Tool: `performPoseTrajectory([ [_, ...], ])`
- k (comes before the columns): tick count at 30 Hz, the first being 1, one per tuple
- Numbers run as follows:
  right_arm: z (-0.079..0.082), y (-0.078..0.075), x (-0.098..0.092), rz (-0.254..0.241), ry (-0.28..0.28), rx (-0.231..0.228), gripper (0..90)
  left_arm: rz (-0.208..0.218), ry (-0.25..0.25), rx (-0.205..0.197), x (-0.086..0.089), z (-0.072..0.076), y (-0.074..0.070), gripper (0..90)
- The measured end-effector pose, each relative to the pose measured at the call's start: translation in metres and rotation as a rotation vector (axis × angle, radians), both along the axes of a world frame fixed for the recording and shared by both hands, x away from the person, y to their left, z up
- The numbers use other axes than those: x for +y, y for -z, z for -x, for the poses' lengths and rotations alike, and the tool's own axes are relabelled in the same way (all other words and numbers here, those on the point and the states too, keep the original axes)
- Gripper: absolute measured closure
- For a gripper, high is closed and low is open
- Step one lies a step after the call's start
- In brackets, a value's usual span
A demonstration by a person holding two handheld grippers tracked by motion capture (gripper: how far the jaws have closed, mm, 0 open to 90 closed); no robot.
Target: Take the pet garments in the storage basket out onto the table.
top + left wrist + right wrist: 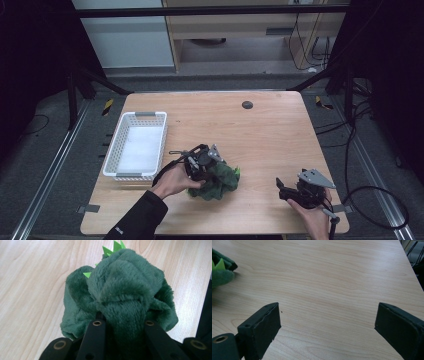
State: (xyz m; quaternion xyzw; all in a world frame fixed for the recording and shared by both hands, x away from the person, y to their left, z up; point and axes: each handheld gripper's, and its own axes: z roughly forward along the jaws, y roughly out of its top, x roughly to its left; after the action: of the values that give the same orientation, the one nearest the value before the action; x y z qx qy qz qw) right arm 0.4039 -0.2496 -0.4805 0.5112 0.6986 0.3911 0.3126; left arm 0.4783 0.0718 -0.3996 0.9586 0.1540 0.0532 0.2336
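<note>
Two grippers on a pale wooden table (260, 135). Left gripper (122, 322) has its black jaws closed on a fold of a dark green plush toy with bright green felt spikes (120, 290); in the high view the toy (220, 181) sits on the table at about 6 o'clock from centre, near the front edge, with the left gripper (202, 161) on its 10 o'clock side. Right gripper (327, 322) is spread wide with nothing between the jaws, hovering over bare wood; seen from above (287, 190) it is well apart from the toy, at 3 o'clock of it. White perforated plastic basket (135, 146) lies empty at 9 o'clock of the toy. Judgement: the step looks like a lift toward the basket. The pinch holds only a fold of soft pile, so raise slowly, keep the grip steady, and clear the basket rim before release. No readable brand, label or writing; a small pale mark on the sleeve (135, 220) is too small to read.
</note>
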Motion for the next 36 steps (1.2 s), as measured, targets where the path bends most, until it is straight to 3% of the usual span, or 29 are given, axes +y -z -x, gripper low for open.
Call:
performPoseTrajectory([
  [7,0.000,0.000,0.000,0.001,-0.001,0.001,6.3,0.008,0.015,0.012,-0.005,0.001,0.009,80.0],
  [21,0.000,0.000,0.000,0.003,-0.005,0.004,6.3,-0.028,0.051,0.029,-0.013,0.005,0.025,75.1],
  [31,0.000,0.001,0.001,0.003,-0.007,0.004,6.3,-0.011,0.034,0.018,-0.011,0.007,0.025,58.0],
  [36,0.000,0.001,0.001,0.003,-0.006,0.006,6.3,0.020,0.005,-0.001,-0.006,0.008,0.024,45.8],
])
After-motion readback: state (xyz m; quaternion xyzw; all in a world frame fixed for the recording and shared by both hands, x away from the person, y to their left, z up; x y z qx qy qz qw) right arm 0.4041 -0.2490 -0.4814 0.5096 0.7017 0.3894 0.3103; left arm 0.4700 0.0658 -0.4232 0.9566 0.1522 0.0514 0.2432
